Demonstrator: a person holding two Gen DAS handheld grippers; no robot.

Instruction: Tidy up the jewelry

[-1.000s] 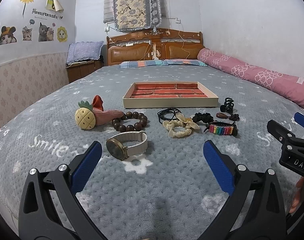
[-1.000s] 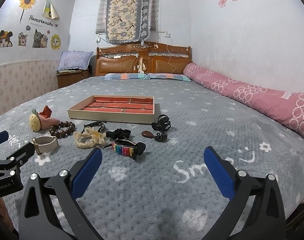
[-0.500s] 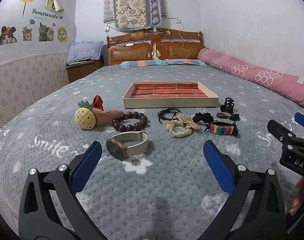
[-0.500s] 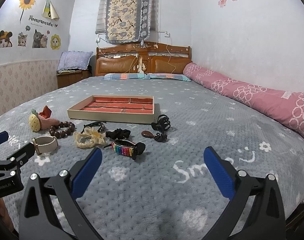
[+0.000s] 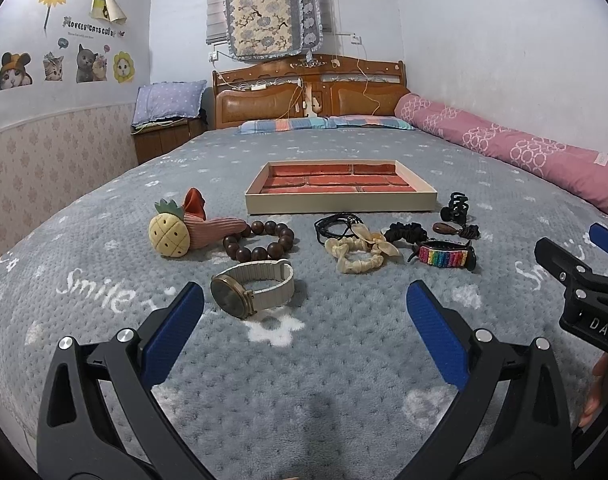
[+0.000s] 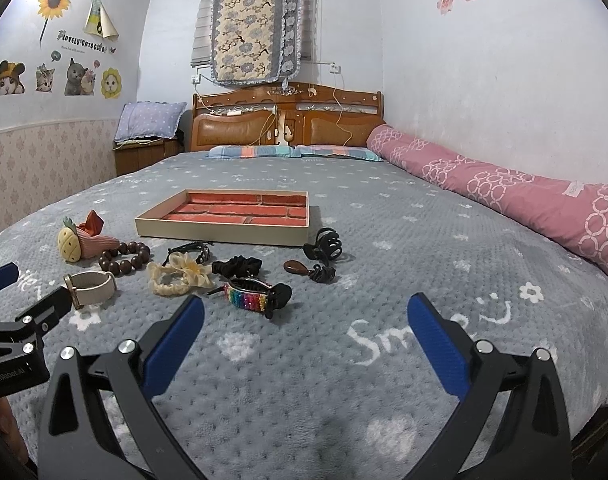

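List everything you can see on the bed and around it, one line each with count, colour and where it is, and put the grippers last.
tray: one, beige rim, red brick-pattern floor, middle of the bed, nothing in it
watch: one, cream strap, brass-coloured case, nearest the left gripper
bead bracelet: one, dark brown, behind the watch
pineapple toy: one, yellow, far left
carrot-shaped toy: one, pink and orange, touching the pineapple
cord bracelet: one, black, before the tray
bow scrunchie: one, cream
scrunchie: one, black
rainbow bracelet: one, multicoloured
claw clip: one, black, by the tray's right corner
pendant: one, brown on black cord
blanket: one, grey
bolster: one, pink, right edge
left gripper: blue pads, open
right gripper: blue pads, open
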